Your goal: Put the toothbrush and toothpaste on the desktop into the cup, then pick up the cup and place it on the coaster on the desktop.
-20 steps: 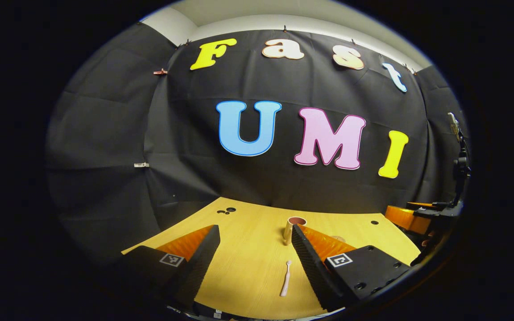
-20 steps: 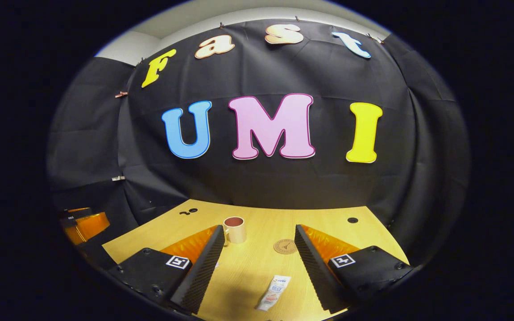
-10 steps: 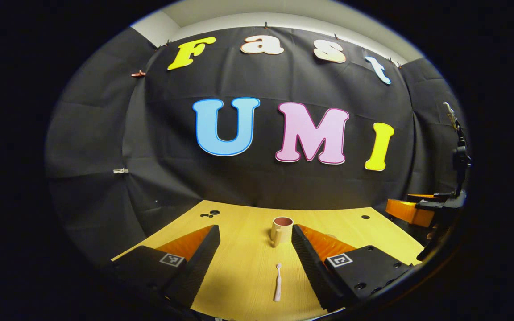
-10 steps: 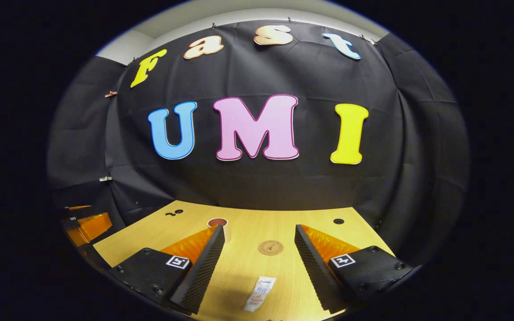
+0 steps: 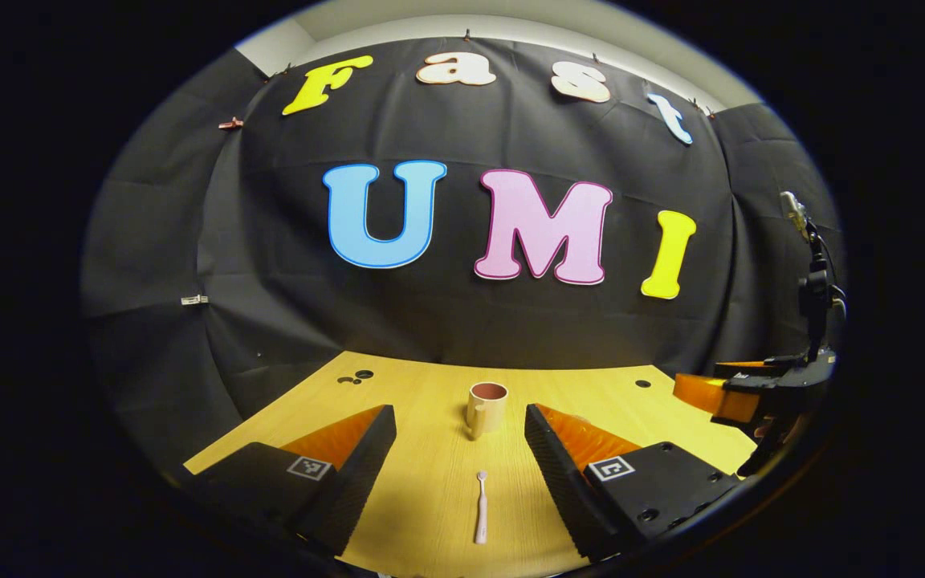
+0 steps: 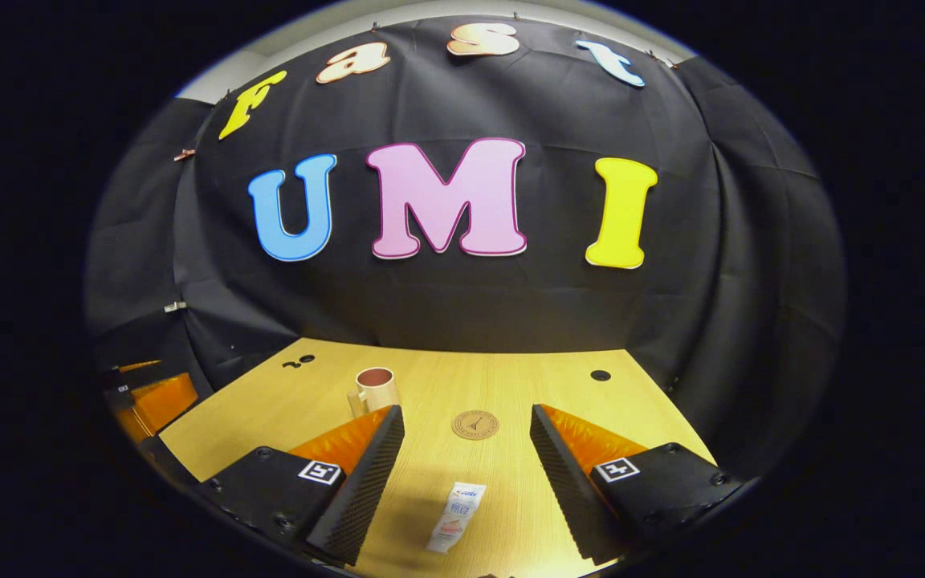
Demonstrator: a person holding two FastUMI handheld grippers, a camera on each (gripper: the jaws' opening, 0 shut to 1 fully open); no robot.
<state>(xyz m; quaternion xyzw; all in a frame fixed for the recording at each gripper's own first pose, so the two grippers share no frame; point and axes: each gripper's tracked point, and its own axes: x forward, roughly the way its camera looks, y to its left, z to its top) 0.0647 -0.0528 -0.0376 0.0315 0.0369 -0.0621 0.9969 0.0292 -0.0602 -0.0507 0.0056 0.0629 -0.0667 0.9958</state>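
Observation:
A pale pink toothbrush lies on the wooden desktop, lengthwise between the fingers of my open left gripper. Beyond it stands a tan cup with a dark red inside, handle toward me. In the right gripper view a small white toothpaste tube lies flat between the fingers of my open right gripper. Past it sits a round brown coaster, and the cup stands to the left. Both grippers hover above the desk, holding nothing. The right gripper also shows at the right edge of the left gripper view.
The desktop has small dark holes at its far left and far right. Black cloth walls close in the desk at the back and sides. The left gripper shows at the left edge of the right gripper view.
Both grippers have shifted and tipped down toward the desk. The toothbrush now lies centred between the left fingers, and the toothpaste sits more squarely between the right fingers. Nothing was grasped.

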